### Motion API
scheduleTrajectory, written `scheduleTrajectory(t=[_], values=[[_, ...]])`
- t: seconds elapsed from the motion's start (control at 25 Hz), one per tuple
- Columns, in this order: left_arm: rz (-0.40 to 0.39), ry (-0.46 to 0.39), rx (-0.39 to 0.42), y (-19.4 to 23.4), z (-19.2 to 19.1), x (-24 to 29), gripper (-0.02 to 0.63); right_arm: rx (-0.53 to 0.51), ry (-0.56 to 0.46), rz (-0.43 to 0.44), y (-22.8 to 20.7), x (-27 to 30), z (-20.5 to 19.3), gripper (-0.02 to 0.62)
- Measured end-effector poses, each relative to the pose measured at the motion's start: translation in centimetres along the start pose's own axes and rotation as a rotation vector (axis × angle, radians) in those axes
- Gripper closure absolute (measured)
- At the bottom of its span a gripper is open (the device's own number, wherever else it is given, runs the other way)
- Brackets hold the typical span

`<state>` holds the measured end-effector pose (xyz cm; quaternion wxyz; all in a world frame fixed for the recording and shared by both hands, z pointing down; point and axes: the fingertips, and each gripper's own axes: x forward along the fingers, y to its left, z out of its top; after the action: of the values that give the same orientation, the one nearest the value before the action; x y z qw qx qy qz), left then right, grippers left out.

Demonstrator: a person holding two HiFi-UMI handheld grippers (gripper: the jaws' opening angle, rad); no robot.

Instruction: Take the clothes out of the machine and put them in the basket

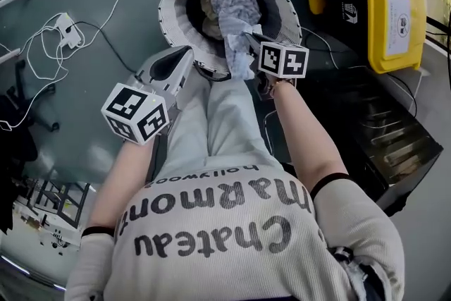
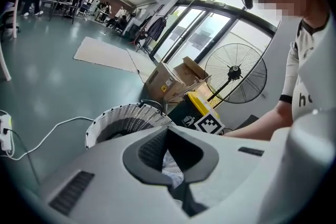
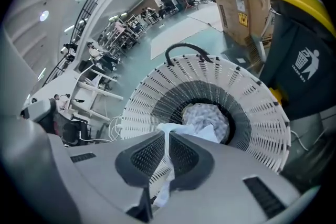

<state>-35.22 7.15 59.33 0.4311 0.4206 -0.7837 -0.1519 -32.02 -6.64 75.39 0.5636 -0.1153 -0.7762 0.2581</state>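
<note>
**Head view.** Looked steeply down past own torso onto white slatted basket (image 1: 169, 10) on the floor. Found pale patterned garment (image 1: 236, 7) bunched inside it, with one tail running up over the near rim to right tool (image 1: 248, 40). Saw left tool (image 1: 182, 60) just beside that rim, touching nothing. Spotted no machine in this view or the others.

**Left gripper view.** Found left tool (image 2: 169, 157) with pads spread and nothing between them. Glimpsed only a scrap of garment through the gap, well beyond the tips. Picked up here alone a floor fan (image 2: 235, 73) and a cardboard box (image 2: 168, 84) behind the basket.

**Right gripper view.** Found right tool (image 3: 167, 157) pressed together on a thin fold of garment. Settled here the pinch that the head view left unclear. Saw bulk of garment lying in the basket's bottom, and a dark bin (image 3: 299, 55) with yellow lid just beside the basket.

**Handling.** Judged garment light, limp and not fragile. Expected it to sag wherever unsupported, and not to slip from ribbed pads. Reckoned a bunched fold a surer hold than a single edge.
</note>
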Motion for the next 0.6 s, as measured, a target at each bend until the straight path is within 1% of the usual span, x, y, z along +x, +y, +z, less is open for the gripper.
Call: scheduleTrajectory(t=[0.12,0.28,0.4,0.6], values=[[0.003,0.021,0.001,1.6,-1.5,1.2,0.598,-0.003,0.025,-0.026,-1.6,2.5,-0.4,0.552],[0.013,0.067,0.025,4.4,-3.5,3.3,0.598,-0.021,0.06,-0.059,-3.7,6.1,-0.6,0.552],[0.005,0.08,0.024,6.0,-4.6,5.3,0.598,-0.029,0.069,-0.055,-5.0,8.8,-0.6,0.552],[-0.014,0.103,0.029,7.1,-6.3,8.1,0.598,-0.014,0.076,-0.042,-6.4,12.5,-1.8,0.552]])
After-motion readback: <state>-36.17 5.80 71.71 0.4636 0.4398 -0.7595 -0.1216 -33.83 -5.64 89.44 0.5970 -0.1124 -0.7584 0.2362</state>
